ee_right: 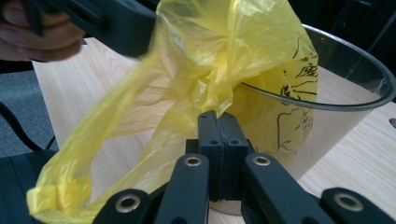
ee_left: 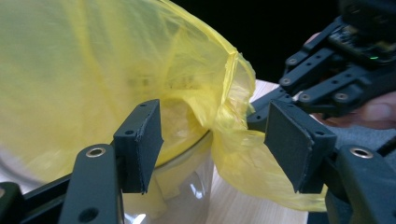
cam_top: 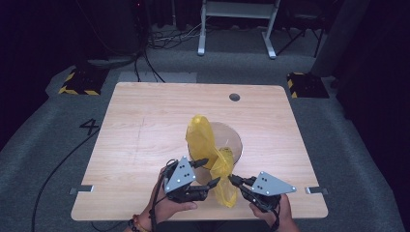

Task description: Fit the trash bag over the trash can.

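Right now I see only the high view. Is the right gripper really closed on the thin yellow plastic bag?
Observer: Yes. In the right gripper view, the right gripper has its jaws pressed together on a fold of the thin yellow plastic bag.
Operator: And the left gripper?
Observer: The left gripper is open, and the bag's edge hangs between its jaws.
Operator: Does any of the bag lie inside something?
Observer: Yes. Film with black print shows through the wall of the round clear plastic container, and the rest spills over its rim.
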